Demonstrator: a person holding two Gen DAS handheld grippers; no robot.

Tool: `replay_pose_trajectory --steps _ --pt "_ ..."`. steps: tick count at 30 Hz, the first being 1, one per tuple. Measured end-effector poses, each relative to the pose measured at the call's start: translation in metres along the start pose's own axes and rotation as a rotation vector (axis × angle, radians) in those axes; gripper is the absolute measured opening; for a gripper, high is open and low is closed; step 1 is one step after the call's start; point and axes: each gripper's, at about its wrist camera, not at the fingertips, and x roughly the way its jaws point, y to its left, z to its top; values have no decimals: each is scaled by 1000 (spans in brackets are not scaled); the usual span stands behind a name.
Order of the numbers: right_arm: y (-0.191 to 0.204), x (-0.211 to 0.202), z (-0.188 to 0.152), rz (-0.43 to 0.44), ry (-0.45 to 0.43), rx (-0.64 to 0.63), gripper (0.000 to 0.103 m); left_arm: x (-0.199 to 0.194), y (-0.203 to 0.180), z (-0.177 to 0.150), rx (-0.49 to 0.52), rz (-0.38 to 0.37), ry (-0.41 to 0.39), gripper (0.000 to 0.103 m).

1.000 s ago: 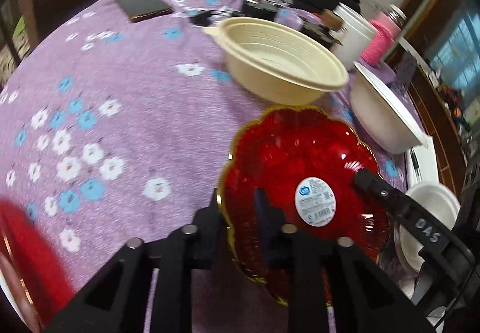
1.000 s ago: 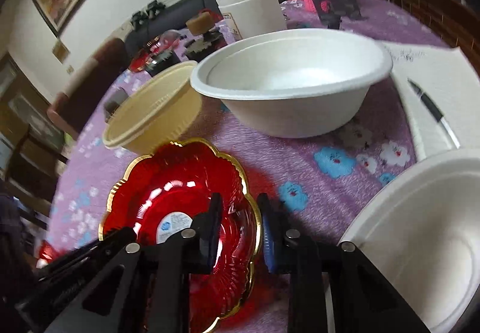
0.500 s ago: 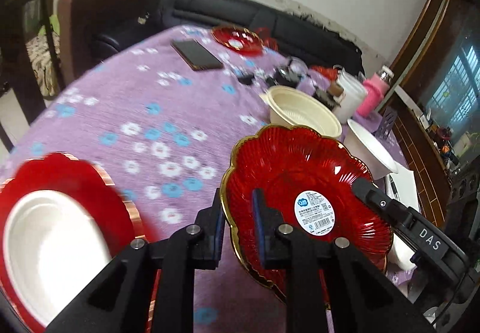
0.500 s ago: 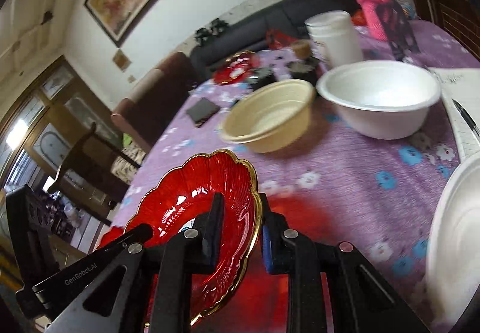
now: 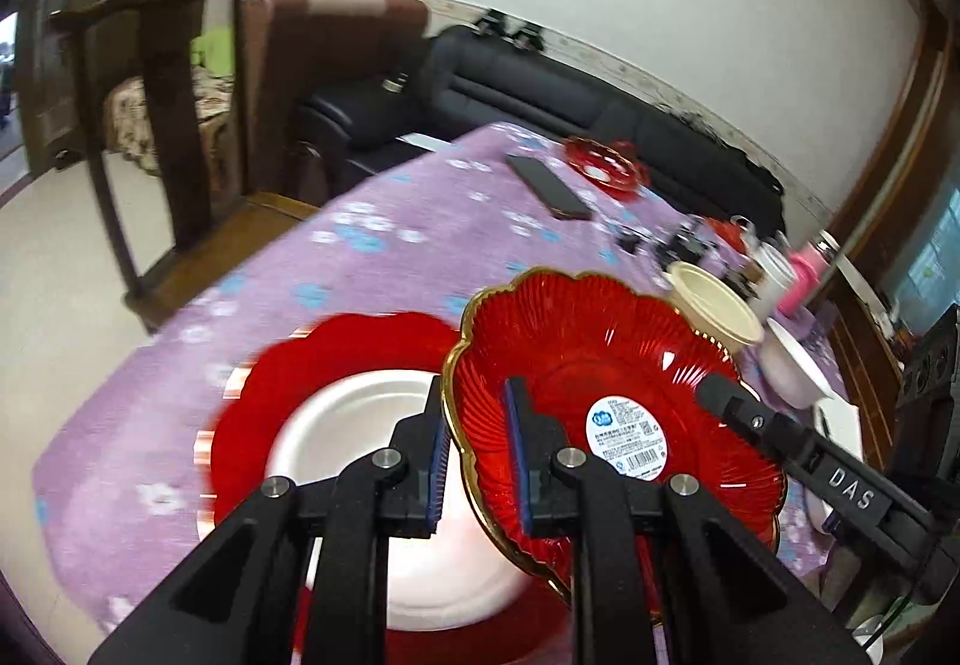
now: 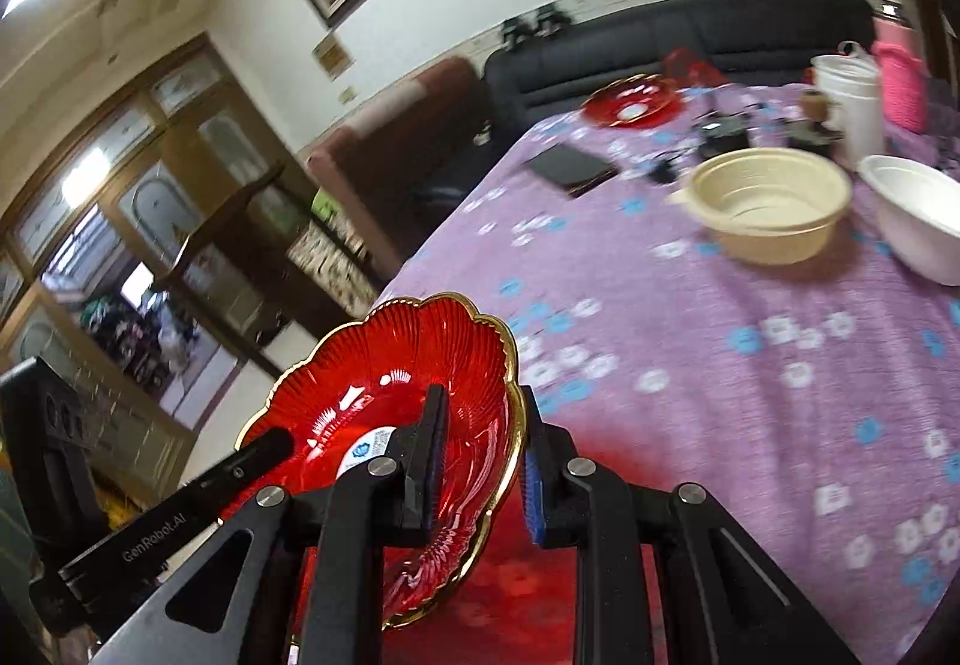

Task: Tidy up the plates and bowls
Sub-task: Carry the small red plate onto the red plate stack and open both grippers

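Observation:
A red glass plate with a gold scalloped rim and a white sticker (image 5: 618, 401) (image 6: 384, 425) hangs in the air between both grippers. My left gripper (image 5: 477, 455) is shut on its left rim. My right gripper (image 6: 480, 461) is shut on its opposite rim. Below and left of it, on the purple flowered tablecloth (image 5: 372, 269), lies a larger red plate (image 5: 300, 365) with a white plate (image 5: 336, 425) on top. A cream bowl (image 6: 768, 203) (image 5: 714, 305) and a white bowl (image 6: 918, 215) (image 5: 792, 365) stand farther along the table.
A small red dish (image 6: 633, 101) (image 5: 603, 164) and a black phone (image 6: 570, 167) (image 5: 549, 185) lie at the far end. A white tub (image 6: 852, 101), a pink bottle (image 6: 900, 77) and small dark items stand far right. A wooden chair (image 5: 174, 83) and a sofa (image 5: 540, 83) flank the table.
Both grippers carried the red glass plate up and to the left, away from the bowls, until it hangs beside and above the stacked red and white plates.

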Motion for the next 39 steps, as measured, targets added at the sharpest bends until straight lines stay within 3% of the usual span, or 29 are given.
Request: replay_pose_trajectory --steps 11,21,25,28,29,32,33,38,39 --pt "41 48 -29 -31 95 -72 24 9 64 -11 -76 52 40 17" --pt "50 61 -37 -114 102 -138 24 22 77 -23 -74 62 98 17" --pt "57 61 -40 -170 75 -199 24 19 77 -24 -66 64 92 24" --pt "61 58 -40 -183 54 -230 25 10 76 -22 -64 69 62 35" --pt "61 57 -39 -190 41 -235 27 7 76 -21 -66 71 50 44" --pt "60 48 -37 -185 6 -229 47 -7 73 -19 -62 87 -1 58" --pt "59 45 -36 -185 -6 -227 53 -10 72 -18 -57 90 -14 58" --pt "59 21 -34 -258 -87 -247 59 -24 60 -19 -23 95 -57 66" --pt "59 16 -34 -284 -107 -254 66 -25 57 -19 -16 94 -59 66"
